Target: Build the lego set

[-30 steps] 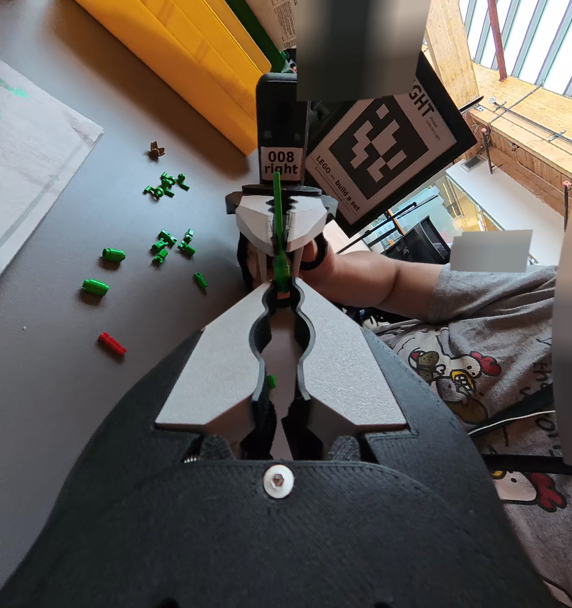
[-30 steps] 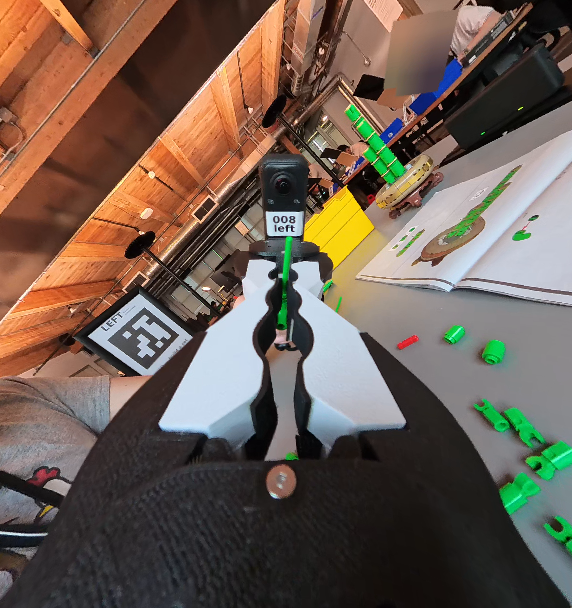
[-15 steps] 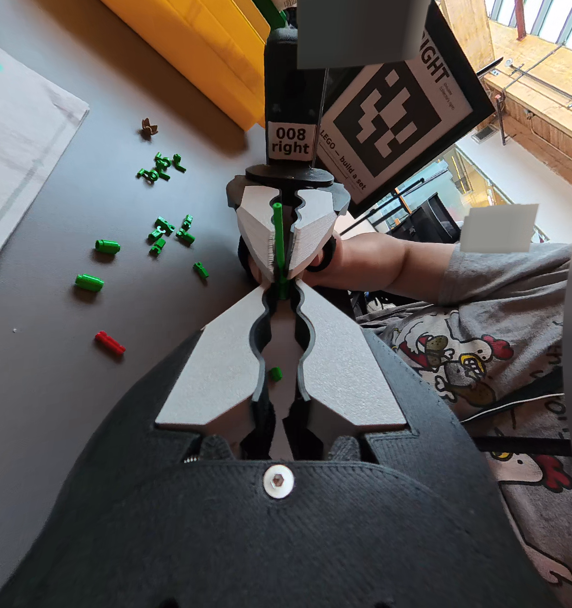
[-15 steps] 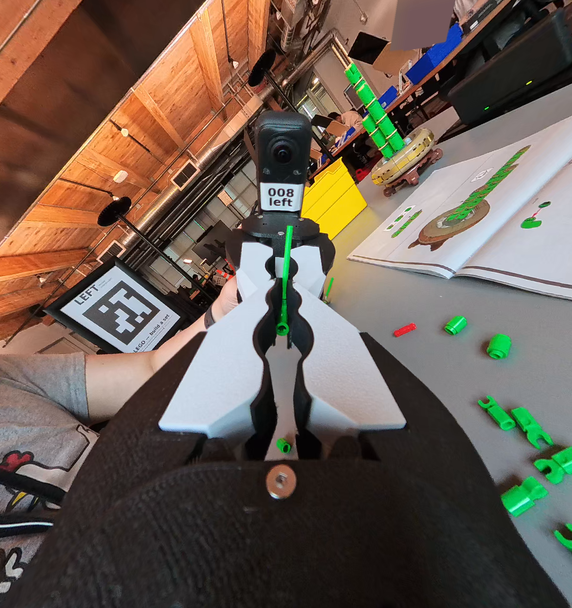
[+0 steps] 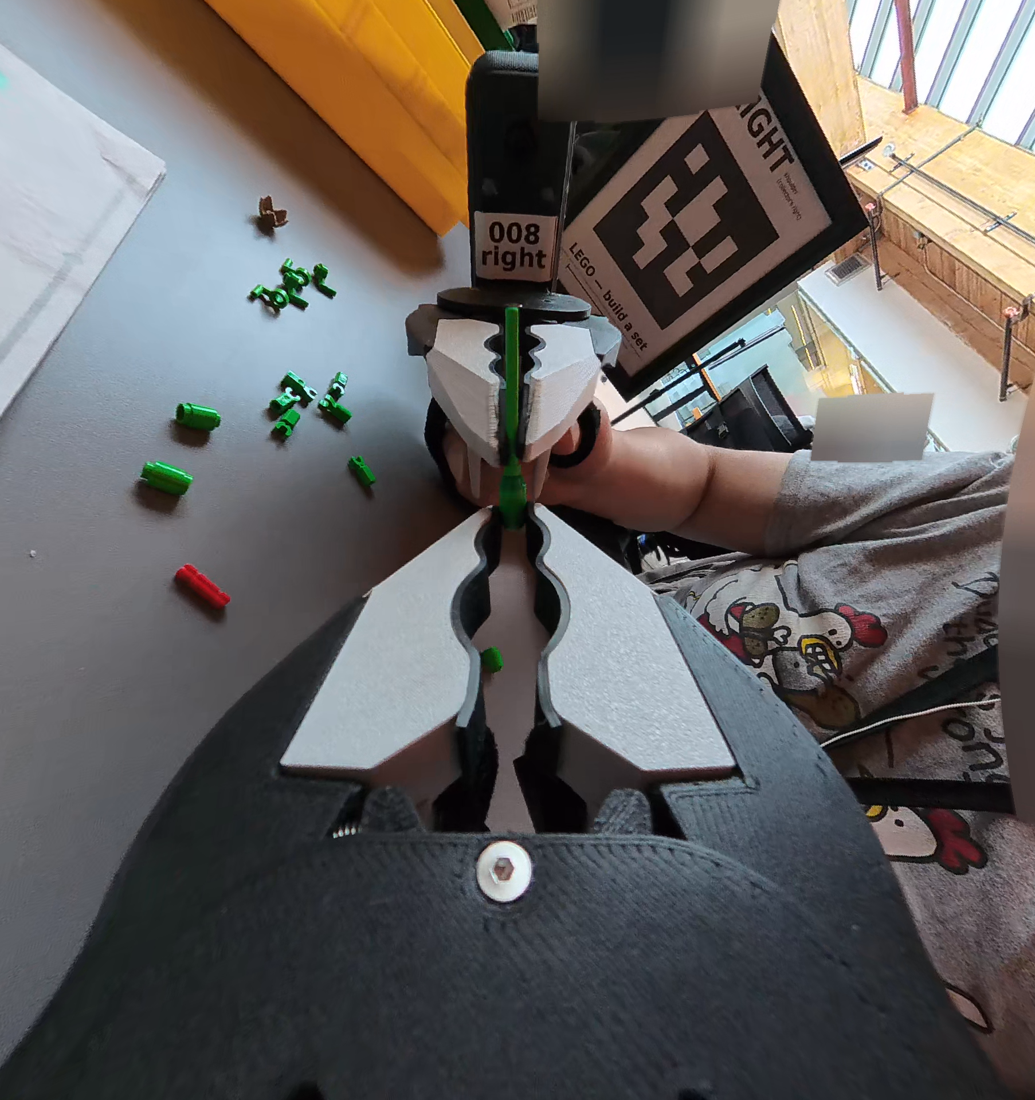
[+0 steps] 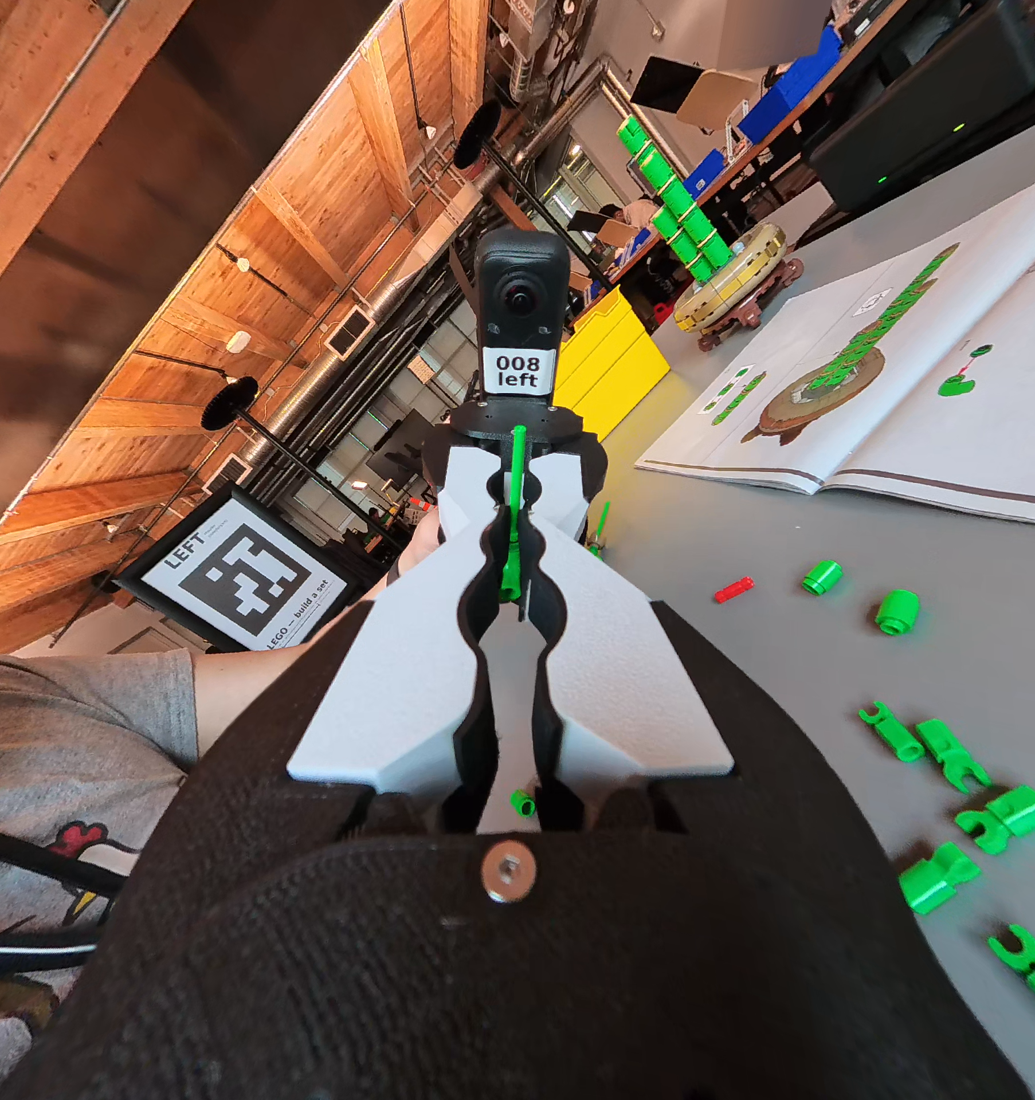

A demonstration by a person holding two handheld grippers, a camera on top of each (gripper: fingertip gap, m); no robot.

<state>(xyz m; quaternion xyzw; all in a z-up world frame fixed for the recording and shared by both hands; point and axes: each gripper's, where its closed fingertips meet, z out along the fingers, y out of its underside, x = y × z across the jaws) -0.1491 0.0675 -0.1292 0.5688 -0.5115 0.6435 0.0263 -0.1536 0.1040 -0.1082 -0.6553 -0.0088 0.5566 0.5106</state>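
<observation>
On the dark table at the left of the left wrist view, loose green pieces and a red pin are scattered well apart from the work. Toward the middle, the left gripper is seen closed on the thicker end of a thin green rod. Just beyond, the right gripper faces it tip to tip, its jaws clamped along the same rod's shaft. In the right wrist view the rod runs straight from the right gripper into the left gripper. Farther right lie the open instruction booklet and the part-built green tower.

The risks are judged as follows: the slender rod could be bent or snapped if the two grippers are pushed off-axis, and it could be dropped to the table if either grip is loosened early.
</observation>
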